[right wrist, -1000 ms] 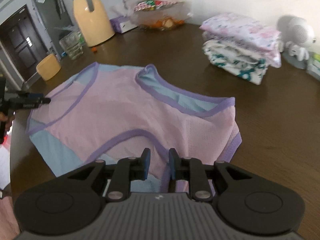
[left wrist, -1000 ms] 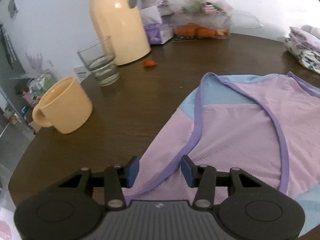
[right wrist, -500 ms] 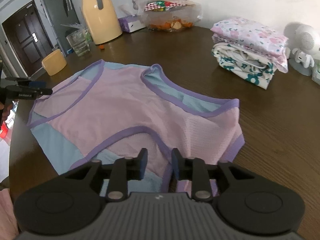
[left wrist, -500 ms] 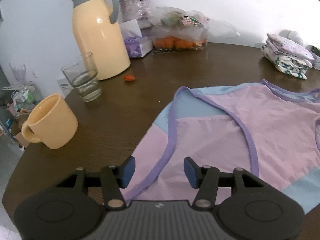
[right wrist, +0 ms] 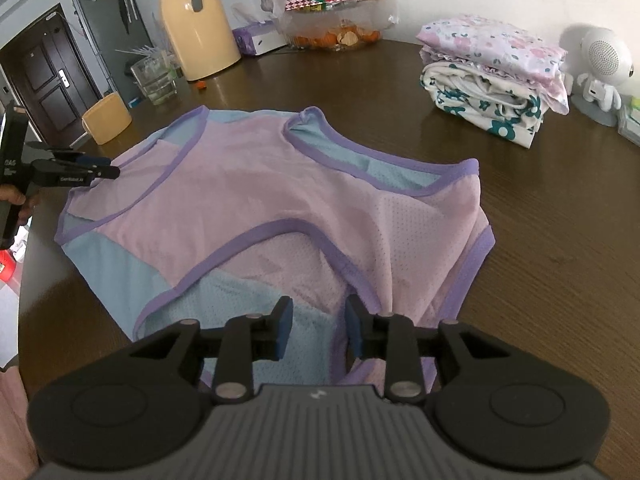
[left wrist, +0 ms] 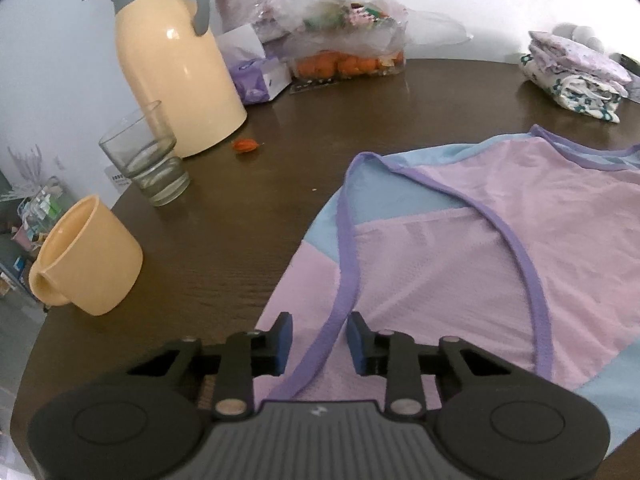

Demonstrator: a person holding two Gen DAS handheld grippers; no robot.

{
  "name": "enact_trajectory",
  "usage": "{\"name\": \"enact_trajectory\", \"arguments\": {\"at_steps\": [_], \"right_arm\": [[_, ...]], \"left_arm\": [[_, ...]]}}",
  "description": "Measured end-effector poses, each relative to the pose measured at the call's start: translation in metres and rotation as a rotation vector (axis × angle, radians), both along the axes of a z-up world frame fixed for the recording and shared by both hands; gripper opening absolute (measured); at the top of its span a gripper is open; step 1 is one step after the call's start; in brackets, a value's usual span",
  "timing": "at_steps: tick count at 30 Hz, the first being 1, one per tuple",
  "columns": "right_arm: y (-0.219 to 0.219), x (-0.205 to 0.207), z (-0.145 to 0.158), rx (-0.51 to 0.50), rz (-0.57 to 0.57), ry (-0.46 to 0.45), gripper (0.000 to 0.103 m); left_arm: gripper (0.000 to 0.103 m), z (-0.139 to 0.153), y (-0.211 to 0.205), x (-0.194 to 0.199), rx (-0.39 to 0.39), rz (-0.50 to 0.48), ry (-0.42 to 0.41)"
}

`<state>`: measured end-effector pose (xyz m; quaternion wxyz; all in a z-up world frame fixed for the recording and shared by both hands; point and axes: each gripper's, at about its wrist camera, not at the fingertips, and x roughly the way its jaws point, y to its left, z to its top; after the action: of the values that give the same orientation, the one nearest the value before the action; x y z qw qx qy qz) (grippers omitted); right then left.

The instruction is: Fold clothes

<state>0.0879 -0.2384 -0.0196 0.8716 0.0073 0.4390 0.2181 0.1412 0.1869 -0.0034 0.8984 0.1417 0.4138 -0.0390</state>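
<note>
Left hand-held gripper (right wrist: 102,171): "GenRobot.AI" faintly legible.

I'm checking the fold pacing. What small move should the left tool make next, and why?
Probably ease down and close on the purple trim: the left tool is open, its fingers straddling that edge of the pink top, which lies flat, unfolded.

The left camera sits just behind the left tool (left wrist: 319,338), low over the desk (left wrist: 224,240), looking across the shirt (left wrist: 480,264) at the jug (left wrist: 176,76). The right camera sits behind the right tool (right wrist: 319,330), higher. Both see the shirt (right wrist: 280,200), jug (right wrist: 196,28) and folded clothes (right wrist: 496,76).
</note>
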Motion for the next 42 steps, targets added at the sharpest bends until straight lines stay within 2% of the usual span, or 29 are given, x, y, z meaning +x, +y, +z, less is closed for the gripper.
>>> {"name": "enact_trajectory", "arguments": {"at_steps": [2, 6, 12, 15, 18, 20, 21, 22, 24, 25, 28, 30, 33, 35, 39, 42], "right_arm": [[0.002, -0.001, 0.000, -0.013, 0.004, -0.004, 0.029], [0.006, -0.003, 0.000, -0.038, 0.006, -0.008, 0.034], [0.011, -0.006, 0.001, -0.074, 0.014, -0.014, 0.034], [0.011, -0.006, 0.001, -0.076, 0.015, -0.012, 0.034], [0.010, -0.006, 0.001, -0.075, 0.014, -0.008, 0.034], [0.011, -0.006, 0.001, -0.078, 0.015, -0.007, 0.034], [0.011, -0.006, 0.001, -0.080, 0.015, -0.006, 0.034], [0.011, -0.006, 0.001, -0.081, 0.014, -0.006, 0.034], [0.012, -0.006, 0.002, -0.082, 0.012, -0.006, 0.034], [0.012, -0.006, 0.001, -0.082, 0.011, -0.006, 0.034], [0.011, -0.006, 0.001, -0.077, 0.013, -0.005, 0.035], [0.011, -0.006, 0.001, -0.074, 0.018, -0.004, 0.036], [0.011, -0.006, 0.001, -0.072, 0.024, -0.008, 0.038], [0.011, -0.006, 0.000, -0.072, 0.023, -0.010, 0.038], [0.013, -0.007, 0.000, -0.080, 0.020, -0.016, 0.038], [0.015, -0.009, 0.000, -0.090, 0.019, -0.020, 0.038]], "left_arm": [[0.022, 0.001, 0.005, 0.007, -0.050, -0.001, 0.016], [0.003, 0.002, 0.004, 0.015, -0.073, -0.035, 0.043], [0.001, 0.006, 0.017, 0.025, -0.141, -0.013, 0.070], [0.001, 0.015, 0.033, 0.033, -0.181, 0.019, 0.055], [0.001, 0.024, 0.050, 0.048, -0.189, 0.067, 0.019], [0.004, 0.025, 0.059, 0.061, -0.157, 0.138, -0.009], [0.010, 0.026, 0.064, 0.068, -0.138, 0.177, -0.024], [0.012, 0.025, 0.068, 0.074, -0.098, 0.222, -0.037], [0.029, 0.024, 0.076, 0.080, -0.028, 0.304, -0.065], [0.032, 0.026, 0.080, 0.076, -0.039, 0.308, -0.082], [0.033, 0.031, 0.088, 0.057, -0.129, 0.271, -0.096], [0.032, 0.029, 0.081, 0.042, -0.151, 0.217, -0.082], [0.032, 0.018, 0.063, 0.022, -0.158, 0.132, -0.049], [0.032, 0.012, 0.053, 0.015, -0.150, 0.112, -0.039], [0.032, 0.000, 0.042, 0.008, -0.097, 0.126, -0.044], [0.033, -0.003, 0.046, 0.008, -0.091, 0.151, -0.049]]}}
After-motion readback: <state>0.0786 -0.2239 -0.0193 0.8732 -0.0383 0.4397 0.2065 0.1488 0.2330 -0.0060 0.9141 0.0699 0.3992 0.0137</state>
